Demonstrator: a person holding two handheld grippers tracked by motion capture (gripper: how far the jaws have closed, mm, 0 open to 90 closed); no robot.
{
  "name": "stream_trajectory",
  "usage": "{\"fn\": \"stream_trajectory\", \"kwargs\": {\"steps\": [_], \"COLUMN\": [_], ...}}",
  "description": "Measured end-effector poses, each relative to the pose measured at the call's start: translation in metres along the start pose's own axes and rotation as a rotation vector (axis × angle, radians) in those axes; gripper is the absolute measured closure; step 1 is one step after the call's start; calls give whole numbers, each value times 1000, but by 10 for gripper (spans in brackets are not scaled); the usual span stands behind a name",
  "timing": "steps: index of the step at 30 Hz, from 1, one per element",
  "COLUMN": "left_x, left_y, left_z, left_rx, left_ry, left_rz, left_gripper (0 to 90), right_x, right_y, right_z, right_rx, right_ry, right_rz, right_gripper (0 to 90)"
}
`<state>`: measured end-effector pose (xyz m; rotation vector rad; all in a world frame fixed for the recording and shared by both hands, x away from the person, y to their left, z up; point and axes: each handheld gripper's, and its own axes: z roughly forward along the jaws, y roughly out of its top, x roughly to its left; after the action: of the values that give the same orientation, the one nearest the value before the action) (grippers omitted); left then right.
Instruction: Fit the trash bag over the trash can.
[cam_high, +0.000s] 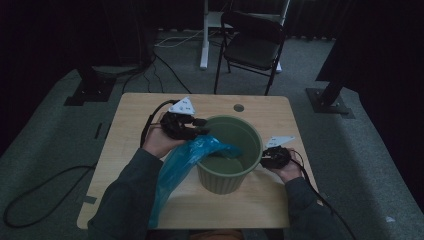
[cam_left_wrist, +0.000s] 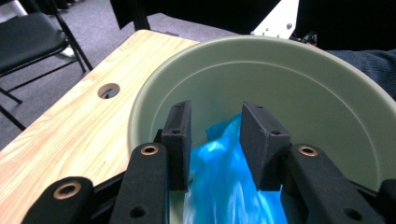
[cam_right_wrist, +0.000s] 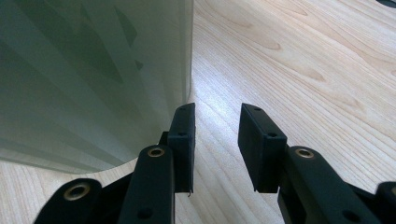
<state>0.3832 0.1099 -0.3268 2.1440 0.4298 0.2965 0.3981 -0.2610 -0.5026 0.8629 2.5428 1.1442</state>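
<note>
Sleeves and forearms come in at the bottom of the high view, counter (cam_high: 130, 130) above them mid-frame. Green bucket (cam_high: 228, 152) stands upright at centre of the counter. Blue plastic bag (cam_high: 185, 162) drapes over the bucket's left rim, one end inside, the rest trailing down to lower left of frame across the left sleeve. Left tongs (cam_high: 192, 131) sit at the bucket's upper-left rim; in the left gripper view left tongs (cam_left_wrist: 215, 140) have jaws apart, bag (cam_left_wrist: 229, 182) lying between them, pads not pressing it. Right tongs (cam_high: 267, 157) at the bucket's right side, centre right of frame; right gripper view shows right tongs (cam_right_wrist: 215, 140) open, nothing between, left jaw just beside the bucket wall (cam_right_wrist: 93, 74), bare wood under the gap
</note>
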Motion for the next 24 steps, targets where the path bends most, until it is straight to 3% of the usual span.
{"fn": "stream_trajectory", "kwargs": {"steps": [15,18,24], "left_x": [-7,-7,-8], "left_y": [-44,-55,-72], "left_z": [-51,-55,-54], "left_rx": [10,30,35], "left_ry": [53,65,31], "left_rz": [-56,-78,-120], "left_gripper": [614,612,608], "right_x": [0,0,3], "right_y": [0,1,3], "right_z": [0,0,-2], "right_rx": [-3,-8,-15], "right_ry": [5,13,36], "right_rz": [4,7,4], "right_gripper": [664,667,674]}}
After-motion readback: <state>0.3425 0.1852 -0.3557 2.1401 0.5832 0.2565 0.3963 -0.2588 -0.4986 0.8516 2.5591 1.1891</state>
